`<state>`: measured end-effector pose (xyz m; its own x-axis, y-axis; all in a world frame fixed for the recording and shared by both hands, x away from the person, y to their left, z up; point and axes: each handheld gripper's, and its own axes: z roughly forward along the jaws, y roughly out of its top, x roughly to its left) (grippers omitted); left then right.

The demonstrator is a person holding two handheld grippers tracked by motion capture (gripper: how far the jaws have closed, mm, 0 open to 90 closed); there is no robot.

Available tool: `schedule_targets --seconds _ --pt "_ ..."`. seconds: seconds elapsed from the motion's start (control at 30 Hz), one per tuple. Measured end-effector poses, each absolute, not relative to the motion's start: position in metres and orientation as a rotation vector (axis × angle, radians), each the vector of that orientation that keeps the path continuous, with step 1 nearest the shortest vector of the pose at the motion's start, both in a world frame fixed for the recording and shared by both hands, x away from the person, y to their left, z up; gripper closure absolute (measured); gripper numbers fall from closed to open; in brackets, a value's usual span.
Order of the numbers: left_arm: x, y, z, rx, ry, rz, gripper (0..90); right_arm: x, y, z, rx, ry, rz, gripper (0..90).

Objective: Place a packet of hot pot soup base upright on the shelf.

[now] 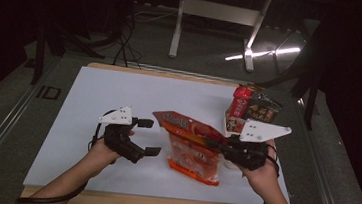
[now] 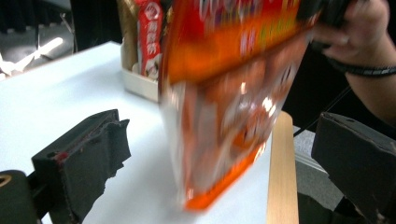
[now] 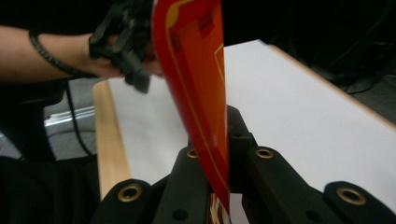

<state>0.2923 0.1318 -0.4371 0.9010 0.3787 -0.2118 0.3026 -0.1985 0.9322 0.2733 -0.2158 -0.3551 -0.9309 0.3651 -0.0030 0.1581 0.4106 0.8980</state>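
Left gripper (image 1: pixel 144 137): nearest the camera, jaws spread wide, nothing between the pads; it sits just left of the bag.
Bag (image 1: pixel 192 148): orange snack pack at mid-table, hanging upright, bottom edge at or just above the white mat (image 1: pixel 93 103).
Right gripper (image 1: pixel 221 147): clenched on the bag's top seal.
Box (image 1: pixel 251 111): far right, holds other packs.
Risk: with one thin pinch, the bag may swing or slip free.
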Motion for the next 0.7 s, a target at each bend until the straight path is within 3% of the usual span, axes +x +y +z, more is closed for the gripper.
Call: schedule_targets --seconds 0.7 --pt "0.271 0.162 -0.49 1.834 0.675 0.048 1.6 0.307 -0.271 -0.294 0.589 2.23 1.546 90.0"
